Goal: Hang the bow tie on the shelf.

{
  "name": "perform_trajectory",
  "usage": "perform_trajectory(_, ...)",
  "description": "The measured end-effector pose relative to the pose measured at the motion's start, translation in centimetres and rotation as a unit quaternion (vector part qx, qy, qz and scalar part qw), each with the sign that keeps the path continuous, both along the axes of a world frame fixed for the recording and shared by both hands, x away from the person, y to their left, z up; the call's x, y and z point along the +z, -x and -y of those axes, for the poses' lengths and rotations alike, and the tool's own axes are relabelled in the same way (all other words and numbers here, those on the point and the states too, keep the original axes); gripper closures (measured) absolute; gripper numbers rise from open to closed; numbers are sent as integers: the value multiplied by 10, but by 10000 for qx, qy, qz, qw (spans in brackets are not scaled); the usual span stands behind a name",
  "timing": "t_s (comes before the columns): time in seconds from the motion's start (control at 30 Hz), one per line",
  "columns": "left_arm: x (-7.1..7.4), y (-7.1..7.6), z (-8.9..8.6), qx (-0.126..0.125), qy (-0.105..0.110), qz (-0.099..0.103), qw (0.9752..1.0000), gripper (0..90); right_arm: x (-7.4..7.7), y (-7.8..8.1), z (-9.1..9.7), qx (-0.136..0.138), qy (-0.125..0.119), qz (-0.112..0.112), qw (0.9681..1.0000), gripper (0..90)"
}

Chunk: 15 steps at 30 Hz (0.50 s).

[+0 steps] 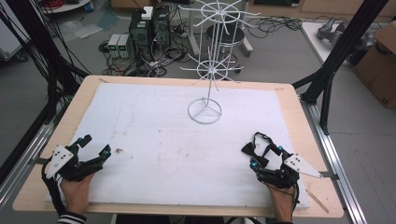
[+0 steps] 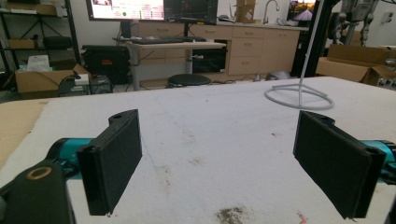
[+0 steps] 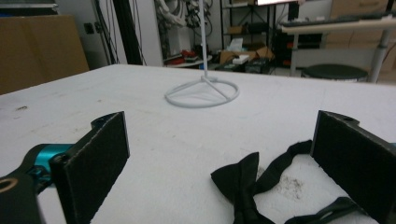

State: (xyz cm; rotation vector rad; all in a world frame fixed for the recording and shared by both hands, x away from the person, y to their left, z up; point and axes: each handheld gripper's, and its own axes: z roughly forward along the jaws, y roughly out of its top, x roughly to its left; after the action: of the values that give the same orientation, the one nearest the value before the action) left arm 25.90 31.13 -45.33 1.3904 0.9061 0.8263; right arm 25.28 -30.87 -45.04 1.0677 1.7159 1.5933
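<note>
A black bow tie [image 1: 249,149] with its looped strap lies on the white mat [image 1: 177,140] at the front right. My right gripper [image 1: 265,156] stands open around it, and in the right gripper view the bow tie [image 3: 243,179] lies between the jaws, nearer the right one, with the right gripper [image 3: 224,140] touching nothing. A white wire display rack [image 1: 204,111] stands at the mat's far middle on a ring base [image 3: 201,93]. My left gripper [image 1: 96,144] rests open at the front left with nothing between the jaws of the left gripper [image 2: 217,163].
The wooden table [image 1: 299,116] shows around the mat. A brown stain [image 1: 119,150] marks the mat near the left gripper. Black frame posts [image 1: 327,70] stand at both sides. Beyond the table are computers [image 1: 149,30], a stool [image 1: 226,35] and a cardboard box [image 1: 380,65].
</note>
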Motion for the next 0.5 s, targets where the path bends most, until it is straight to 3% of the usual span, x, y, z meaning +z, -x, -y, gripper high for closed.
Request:
perform_trajectory(0.17, 0, 0, 0, 3, 11, -11, 10000, 158, 2, -4, 3, 7, 123, -238, 9996, 33)
perform_trajectory(0.4, 0, 0, -1, -18, 20, -7, 10000, 158, 13, -5, 7, -53, 97, -335, 9994, 33)
perform_trajectory(0.5, 0, 0, -1, -37, 33, -3, 10000, 157, 20, -8, 7, -24, 295, -449, 9986, 33)
